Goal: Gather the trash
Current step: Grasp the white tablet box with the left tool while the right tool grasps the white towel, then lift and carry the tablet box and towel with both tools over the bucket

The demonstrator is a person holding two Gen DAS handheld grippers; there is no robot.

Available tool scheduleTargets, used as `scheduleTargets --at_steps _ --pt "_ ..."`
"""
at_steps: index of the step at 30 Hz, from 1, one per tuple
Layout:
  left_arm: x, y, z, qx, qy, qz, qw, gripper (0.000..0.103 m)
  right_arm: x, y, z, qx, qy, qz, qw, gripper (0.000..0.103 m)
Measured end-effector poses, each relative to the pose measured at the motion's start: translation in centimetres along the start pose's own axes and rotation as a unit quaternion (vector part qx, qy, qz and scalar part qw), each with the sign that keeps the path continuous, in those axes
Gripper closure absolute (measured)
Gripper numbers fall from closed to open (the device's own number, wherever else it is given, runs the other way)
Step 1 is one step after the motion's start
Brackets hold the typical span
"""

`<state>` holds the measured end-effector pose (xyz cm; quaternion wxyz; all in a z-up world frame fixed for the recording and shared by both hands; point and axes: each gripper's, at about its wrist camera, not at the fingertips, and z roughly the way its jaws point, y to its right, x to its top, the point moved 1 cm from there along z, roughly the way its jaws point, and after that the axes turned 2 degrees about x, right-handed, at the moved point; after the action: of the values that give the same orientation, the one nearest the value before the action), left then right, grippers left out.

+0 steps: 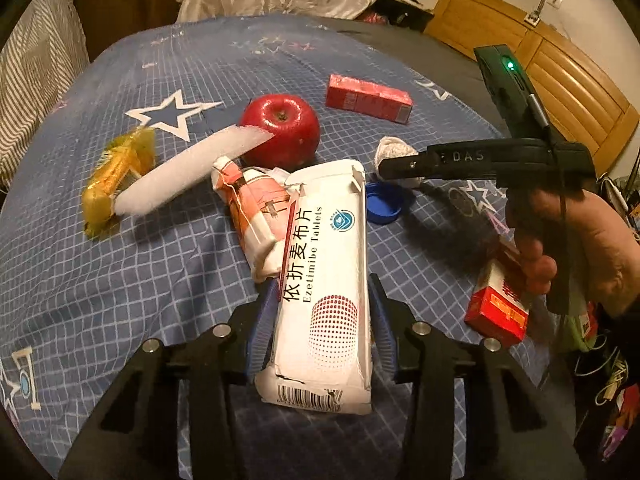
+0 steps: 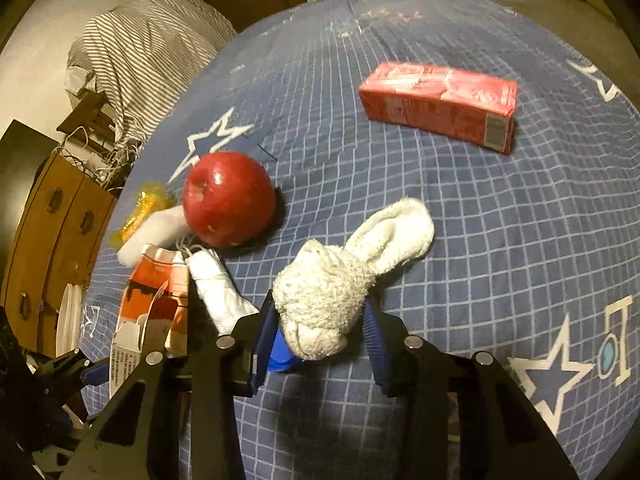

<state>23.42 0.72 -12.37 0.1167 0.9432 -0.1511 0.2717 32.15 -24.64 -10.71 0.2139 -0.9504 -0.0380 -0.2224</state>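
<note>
On the blue star-print bedsheet (image 1: 120, 280), my left gripper (image 1: 324, 292) is shut on a white tablet box (image 1: 324, 280), with its blue pads against the box's long sides. My right gripper (image 2: 322, 320) is shut on a rolled white cloth (image 2: 332, 292), and a blue bottle cap (image 2: 280, 356) lies just under it. In the left wrist view the right gripper (image 1: 394, 166) reaches in from the right, held by a person's hand (image 1: 560, 240), and meets the cloth (image 1: 390, 148) beside the cap (image 1: 384, 202).
A red apple (image 1: 282, 128), a white foam strip (image 1: 180, 176), a yellow wrapper (image 1: 116, 176) and a crumpled orange-white carton (image 1: 252, 208) lie close together. A pink carton (image 2: 440, 106) lies farther back, and a red box (image 1: 498, 312) lies at the right. A wooden headboard (image 1: 560, 80) borders the bed.
</note>
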Motion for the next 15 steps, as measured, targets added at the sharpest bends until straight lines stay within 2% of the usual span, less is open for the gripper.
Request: scheduleTargets --at_steps 4,7,11,15 --pt "-1.2 0.0 -2.8 -0.003 0.034 -0.013 0.9993 0.06 -0.5 -1.5 -2.8 -0.012 0.036 -0.039 0.999 0.061" --pt "-2.0 0.0 -5.0 0.008 0.065 -0.025 0.9975 0.06 -1.5 -3.4 -5.5 -0.021 0.072 -0.079 0.994 0.061" --pt "-2.4 -0.1 -7.8 0.056 0.114 -0.036 0.9913 0.06 -3.9 -6.8 -9.2 -0.039 0.133 -0.136 0.981 0.061" --pt "-2.6 0.0 -10.1 0.1 0.161 -0.047 0.9808 0.06 -6.8 -10.2 -12.6 -0.056 0.194 -0.172 0.964 0.061"
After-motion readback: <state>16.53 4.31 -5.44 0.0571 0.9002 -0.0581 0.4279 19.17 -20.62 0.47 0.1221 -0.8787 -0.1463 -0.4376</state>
